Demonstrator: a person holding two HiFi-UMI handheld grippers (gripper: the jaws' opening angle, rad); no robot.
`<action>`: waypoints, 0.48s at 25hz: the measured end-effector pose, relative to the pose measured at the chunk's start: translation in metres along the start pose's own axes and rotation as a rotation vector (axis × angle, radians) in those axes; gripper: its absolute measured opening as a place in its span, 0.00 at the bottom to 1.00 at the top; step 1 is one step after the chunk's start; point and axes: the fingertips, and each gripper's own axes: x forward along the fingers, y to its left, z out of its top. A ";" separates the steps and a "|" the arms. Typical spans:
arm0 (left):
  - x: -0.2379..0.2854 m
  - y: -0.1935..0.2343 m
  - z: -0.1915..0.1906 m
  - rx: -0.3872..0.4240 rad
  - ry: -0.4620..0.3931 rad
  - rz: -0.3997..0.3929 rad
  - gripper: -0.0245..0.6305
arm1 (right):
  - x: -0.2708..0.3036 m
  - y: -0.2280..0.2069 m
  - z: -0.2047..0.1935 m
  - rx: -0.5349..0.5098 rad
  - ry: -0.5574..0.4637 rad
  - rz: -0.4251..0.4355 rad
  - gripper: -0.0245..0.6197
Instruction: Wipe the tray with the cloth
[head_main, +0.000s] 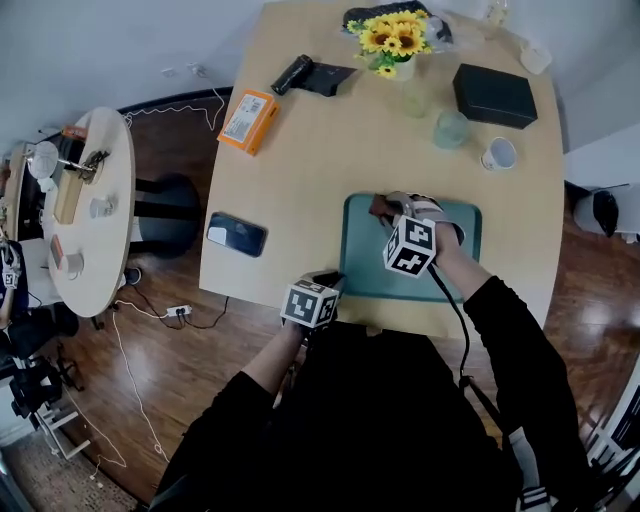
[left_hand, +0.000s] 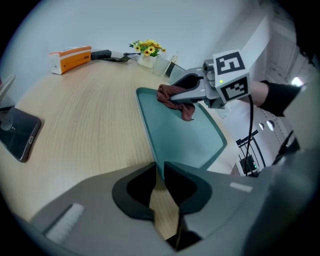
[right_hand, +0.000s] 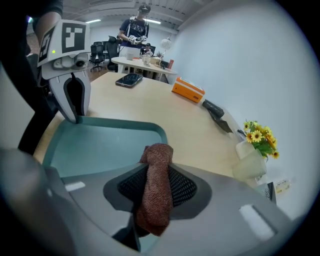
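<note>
Only the head view takes in the round side table (head_main: 90, 210) far left, and at the bench's (head_main: 300, 190) right end a black box (head_main: 494, 95), a glass (head_main: 451, 129) and a mug (head_main: 499, 154). Only the right gripper view shows a person (right_hand: 135, 25) standing at another table across the room.

From the left, the bench carries a dark phone (head_main: 236, 234), an orange box (head_main: 247, 121), a vase of sunflowers (head_main: 395, 38) and, at the near edge, the tray (head_main: 370, 262).

The left gripper (left_hand: 160, 172) has its fingers almost together, pinched on the rim at the tray's near left corner; the left gripper view shows the teal edge running into the gap.

The right gripper (right_hand: 150, 200) has its fingers clamped on the cloth (right_hand: 156, 185), over the tray's far left part. In the left gripper view the cloth's loose end appears to lie on the tray's floor.

The tray is teal, shallow, with rounded corners and a raised rim. The cloth is reddish brown, coarse-woven and bunched into a roll.

The orange box's white label is too small to read. Each gripper's cube bears black-and-white square markers.
</note>
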 end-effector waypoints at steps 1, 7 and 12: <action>0.000 0.001 0.000 -0.002 -0.004 0.002 0.09 | -0.002 0.007 0.003 0.001 -0.007 0.008 0.22; -0.001 0.001 0.000 -0.024 -0.038 0.004 0.09 | -0.021 0.087 0.026 -0.066 -0.064 0.110 0.22; -0.010 0.009 0.005 -0.166 -0.170 -0.012 0.09 | -0.039 0.160 0.037 -0.132 -0.103 0.190 0.22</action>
